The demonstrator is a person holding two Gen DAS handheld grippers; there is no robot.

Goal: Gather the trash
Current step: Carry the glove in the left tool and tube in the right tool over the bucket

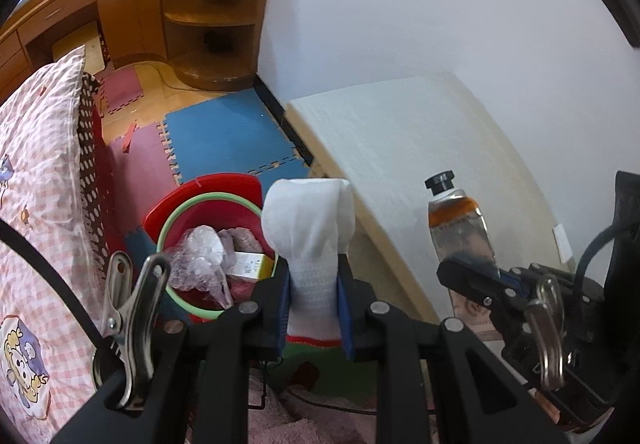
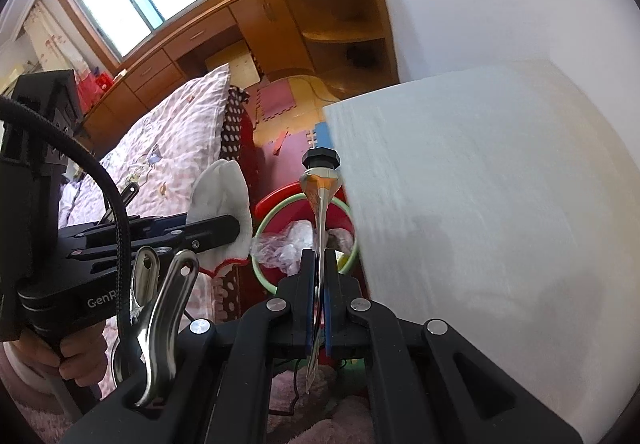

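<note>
While the left gripper (image 1: pixel 314 286) clamps a white sock (image 1: pixel 308 220), the right gripper (image 2: pixel 319 284) pinches a squeezed tube (image 2: pixel 320 184) above the bin (image 1: pixel 188 212).

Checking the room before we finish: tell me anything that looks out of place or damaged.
A red strip lies loose on the foam floor mats. The tube in the right gripper is squeezed flat. Nothing looks spilled around the bin.

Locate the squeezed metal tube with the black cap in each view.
Left wrist: metal tube with black cap at right, clamped by the right gripper.
Right wrist: centre, edge-on, above the jaws.
Shared landmark: red bin with green rim.
</note>
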